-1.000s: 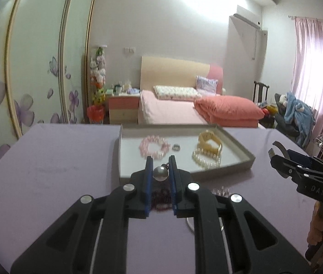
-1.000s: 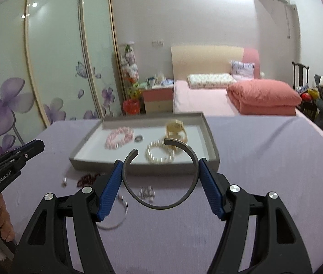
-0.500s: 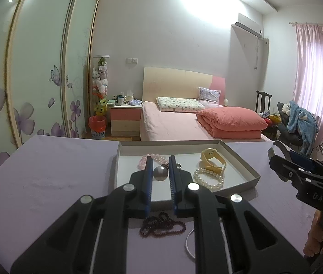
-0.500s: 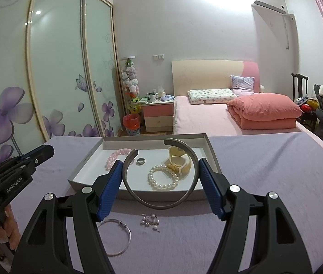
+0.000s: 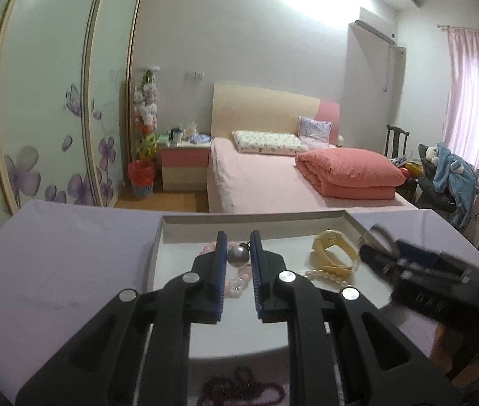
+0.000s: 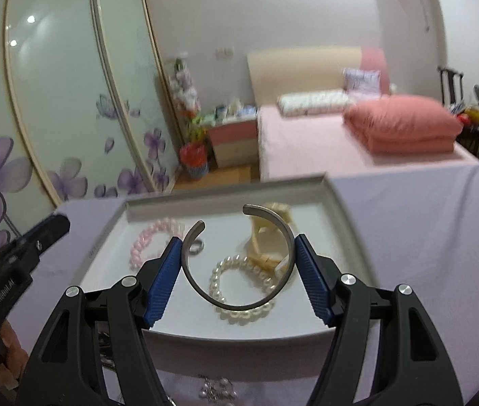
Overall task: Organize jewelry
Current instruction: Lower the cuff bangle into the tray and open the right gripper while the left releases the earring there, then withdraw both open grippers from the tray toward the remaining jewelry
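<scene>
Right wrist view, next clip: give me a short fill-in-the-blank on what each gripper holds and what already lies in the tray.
1. The right gripper is shut on an open metal ____.
2. The left gripper pinches a round grey ____.
3. In the tray, the white pearl bracelet lies right of a bead bracelet coloured ____.
4. The small ring lies ____ the tray.

Missing words: bangle; pearl; pink; inside

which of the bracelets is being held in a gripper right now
The open silver cuff bangle, clamped between the right gripper fingers above the tray; the pink bead and pearl bracelets lie inside.
</scene>
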`<state>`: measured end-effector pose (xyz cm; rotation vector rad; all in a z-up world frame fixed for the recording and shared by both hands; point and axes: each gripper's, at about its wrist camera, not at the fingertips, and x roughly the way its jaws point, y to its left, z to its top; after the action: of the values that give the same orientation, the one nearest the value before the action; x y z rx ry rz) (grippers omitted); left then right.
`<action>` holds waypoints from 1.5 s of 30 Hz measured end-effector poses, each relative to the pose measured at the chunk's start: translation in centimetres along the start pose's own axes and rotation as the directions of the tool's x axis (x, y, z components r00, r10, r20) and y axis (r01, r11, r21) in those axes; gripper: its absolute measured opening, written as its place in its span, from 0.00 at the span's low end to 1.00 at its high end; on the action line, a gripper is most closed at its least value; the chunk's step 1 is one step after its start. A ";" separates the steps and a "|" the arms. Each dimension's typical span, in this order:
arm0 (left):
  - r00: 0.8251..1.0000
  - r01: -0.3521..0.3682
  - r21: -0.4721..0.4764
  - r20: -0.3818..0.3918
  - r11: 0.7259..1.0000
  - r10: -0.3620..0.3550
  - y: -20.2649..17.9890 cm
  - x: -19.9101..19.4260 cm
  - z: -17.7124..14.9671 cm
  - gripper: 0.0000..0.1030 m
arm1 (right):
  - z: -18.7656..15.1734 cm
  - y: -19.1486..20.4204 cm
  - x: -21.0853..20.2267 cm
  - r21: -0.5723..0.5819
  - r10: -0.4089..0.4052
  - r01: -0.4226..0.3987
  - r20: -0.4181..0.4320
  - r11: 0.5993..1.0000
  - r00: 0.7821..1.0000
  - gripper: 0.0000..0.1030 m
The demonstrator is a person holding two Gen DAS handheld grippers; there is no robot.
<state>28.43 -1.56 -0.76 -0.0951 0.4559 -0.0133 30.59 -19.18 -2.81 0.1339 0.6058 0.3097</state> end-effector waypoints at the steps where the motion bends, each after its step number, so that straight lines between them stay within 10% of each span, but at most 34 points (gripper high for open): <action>1: 1.000 -0.002 -0.013 -0.014 1.000 0.002 0.3 0.7 -0.1 0.14 | -0.3 0.2 0.5 -0.005 0.004 -0.004 -0.014 1.000 1.000 0.65; 9: 0.999 -0.007 -0.025 -0.045 1.000 0.006 0.8 2.7 -0.5 0.14 | -0.7 1.4 2.3 -0.038 0.025 -0.028 -0.054 0.999 0.998 0.80; 45: 0.998 -0.017 -0.051 -0.066 0.999 0.014 1.6 2.8 -0.6 0.32 | -0.5 -1.5 -1.0 -0.012 0.008 -0.008 0.025 1.000 1.000 0.80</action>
<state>30.63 -0.12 -2.69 -0.1424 0.5227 0.0105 29.93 -20.88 -3.02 0.1291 0.5782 0.3190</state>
